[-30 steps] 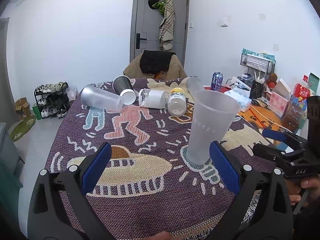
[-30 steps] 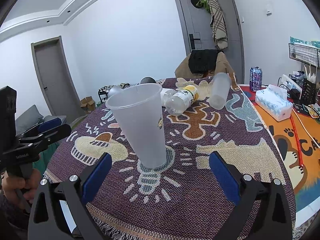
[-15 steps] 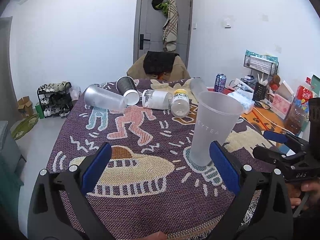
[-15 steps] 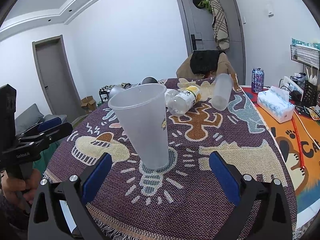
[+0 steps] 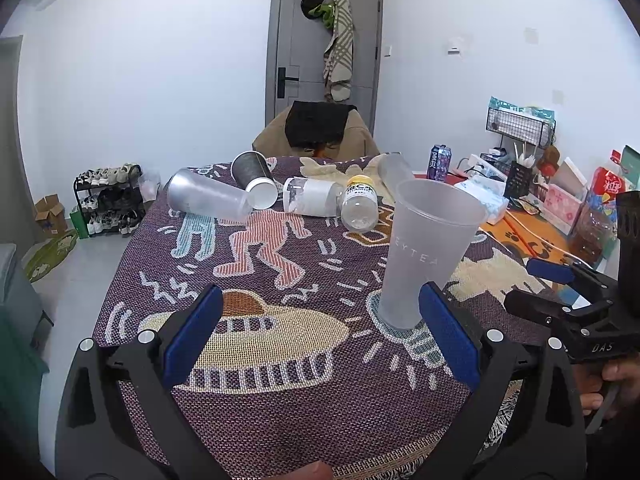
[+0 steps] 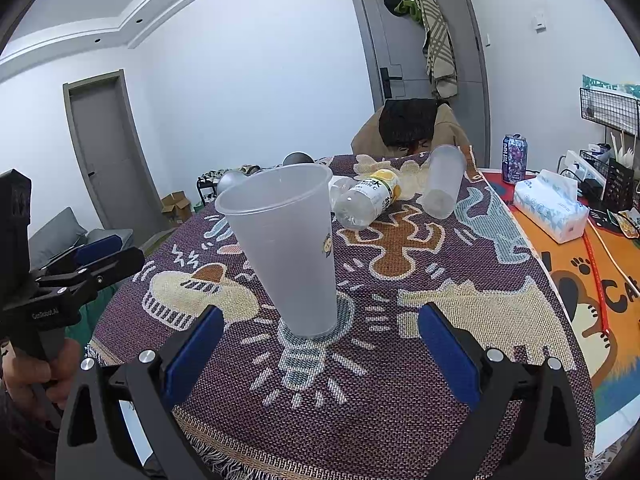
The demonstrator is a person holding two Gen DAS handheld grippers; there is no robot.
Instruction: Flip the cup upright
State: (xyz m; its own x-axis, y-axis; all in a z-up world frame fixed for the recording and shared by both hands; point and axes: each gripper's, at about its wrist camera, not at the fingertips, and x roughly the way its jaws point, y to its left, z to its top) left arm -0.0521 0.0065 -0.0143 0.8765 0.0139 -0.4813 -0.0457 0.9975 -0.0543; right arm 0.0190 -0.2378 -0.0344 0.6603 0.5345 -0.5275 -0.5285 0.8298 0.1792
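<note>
Cup [image 6: 290, 248] upright on desk [image 6: 460, 312], unmoved over the last second. Left claw [image 5: 320, 332] and right claw [image 6: 318, 344] wide open, empty, easing back slightly. Flip looks done.

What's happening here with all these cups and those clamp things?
A person holds a two-finger gripper in each hand over a table covered with a patterned cloth. One frosted cup stands upright on it, mouth up. Both the left gripper and the right gripper are open and hold nothing. Farther back, other cups and a clear bottle lie on their sides.
</note>
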